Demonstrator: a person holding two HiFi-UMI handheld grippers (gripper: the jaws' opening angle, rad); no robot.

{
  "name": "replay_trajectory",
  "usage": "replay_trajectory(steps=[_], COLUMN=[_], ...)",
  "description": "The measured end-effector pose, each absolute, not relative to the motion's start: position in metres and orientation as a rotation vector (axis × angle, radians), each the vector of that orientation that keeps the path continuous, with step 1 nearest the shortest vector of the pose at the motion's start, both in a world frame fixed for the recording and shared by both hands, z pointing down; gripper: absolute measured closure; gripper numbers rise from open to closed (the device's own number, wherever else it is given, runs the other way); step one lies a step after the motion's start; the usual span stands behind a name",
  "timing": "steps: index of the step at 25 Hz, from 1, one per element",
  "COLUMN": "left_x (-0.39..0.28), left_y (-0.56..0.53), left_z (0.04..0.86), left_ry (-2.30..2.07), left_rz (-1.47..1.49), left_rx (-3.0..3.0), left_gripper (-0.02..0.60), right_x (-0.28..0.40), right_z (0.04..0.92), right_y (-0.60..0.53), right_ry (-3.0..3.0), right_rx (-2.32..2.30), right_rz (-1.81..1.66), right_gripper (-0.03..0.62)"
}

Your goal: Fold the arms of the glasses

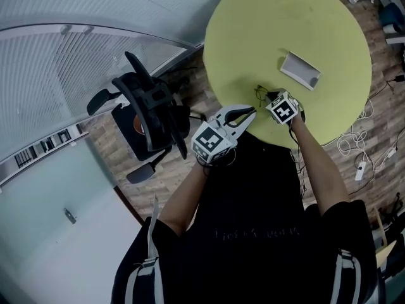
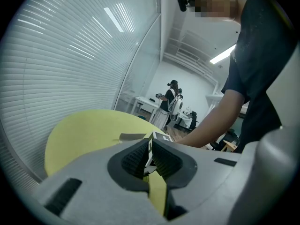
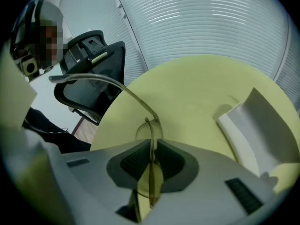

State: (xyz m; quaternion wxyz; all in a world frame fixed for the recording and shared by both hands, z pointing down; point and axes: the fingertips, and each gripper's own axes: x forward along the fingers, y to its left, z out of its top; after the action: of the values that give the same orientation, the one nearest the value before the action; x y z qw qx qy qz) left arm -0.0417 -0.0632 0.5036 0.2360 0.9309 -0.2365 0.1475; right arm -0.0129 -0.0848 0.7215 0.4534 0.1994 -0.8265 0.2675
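Observation:
The thin-framed glasses (image 1: 261,94) lie at the near edge of the round yellow table (image 1: 285,18). My right gripper (image 1: 269,98) points steeply down and is shut on the frame. In the right gripper view the rim (image 3: 149,131) stands pinched between the pads, and one arm (image 3: 101,81) sticks out unfolded toward the upper left. My left gripper (image 1: 253,111) hangs just left of the glasses at the table edge, its jaws shut with nothing in them. In the left gripper view the right gripper's marker cube (image 2: 157,138) shows beyond the left gripper's jaws.
A white open case (image 1: 300,70) lies on the table beyond the glasses, at the right of the right gripper view as a white case (image 3: 255,130). A black office chair (image 1: 149,109) stands left of the table. Cables (image 1: 364,144) trail on the wooden floor to the right.

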Motion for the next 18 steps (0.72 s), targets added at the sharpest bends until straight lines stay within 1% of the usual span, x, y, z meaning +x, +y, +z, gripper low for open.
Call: replay_trajectory(steps=[1, 2, 4, 5, 9, 14, 18], left_x=[-0.042, -0.041, -0.041, -0.041, -0.049, -0.055, -0.058], left_y=[-0.063, -0.062, -0.059, -0.059, -0.061, -0.066, -0.066], left_z=[0.503, 0.505, 0.508, 0.509, 0.505, 0.505, 0.505], left_ry=[-0.651, -0.647, -0.639, -0.639, -0.671, -0.710, -0.725], left_rz=[0.404, 0.403, 0.401, 0.395, 0.350, 0.319, 0.312], left_rx=[2.550, 2.548, 2.549, 2.549, 2.533, 2.526, 2.532], left_gripper=[0.561, 0.561, 0.561, 0.561, 0.561, 0.561, 0.561], right_x=[-0.015, -0.016, -0.016, -0.015, -0.010, -0.014, -0.029], right_z=[0.720, 0.718, 0.710, 0.704, 0.665, 0.601, 0.588], right_y=[-0.084, -0.084, -0.082, -0.082, -0.077, -0.060, -0.056], right_ry=[-2.056, -2.074, -2.101, -2.116, -2.216, -2.353, -2.323], right_rx=[0.499, 0.506, 0.520, 0.528, 0.602, 0.708, 0.827], right_rz=[0.673, 0.694, 0.755, 0.776, 0.891, 1.198, 1.280], right_gripper=[0.552, 0.530, 0.405, 0.393, 0.391, 0.393, 0.393])
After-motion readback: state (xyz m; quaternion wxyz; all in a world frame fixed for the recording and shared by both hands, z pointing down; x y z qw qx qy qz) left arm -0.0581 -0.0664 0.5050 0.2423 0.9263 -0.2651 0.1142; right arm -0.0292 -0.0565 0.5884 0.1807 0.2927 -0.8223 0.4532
